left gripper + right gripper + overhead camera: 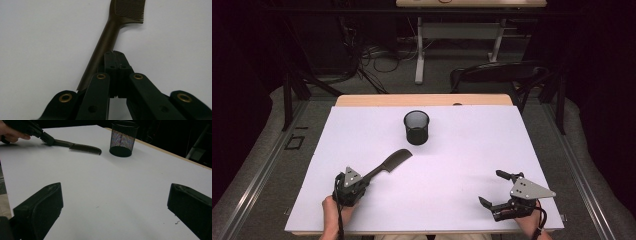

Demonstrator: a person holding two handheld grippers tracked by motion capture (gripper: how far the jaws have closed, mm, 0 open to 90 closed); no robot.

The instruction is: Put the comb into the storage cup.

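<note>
Your left tool (362, 181) is closed on the comb (389, 164), which points to 2 o'clock; the cup (417, 127) lies at 1 o'clock. Your right tool (493, 189) is wide open and holds nothing.

The right gripper (112, 212) shows its two black jaws at the lower left and lower right of the frame, set wide apart over the bare white tabletop (117, 192). At upper left, the left gripper (48, 139), held by a hand (11, 132), is closed on the handle of a dark brown plastic comb (82, 147). A black wire-mesh cylindrical cup (123, 138) stands upright at upper centre, just beside the comb's toothed end.
</note>
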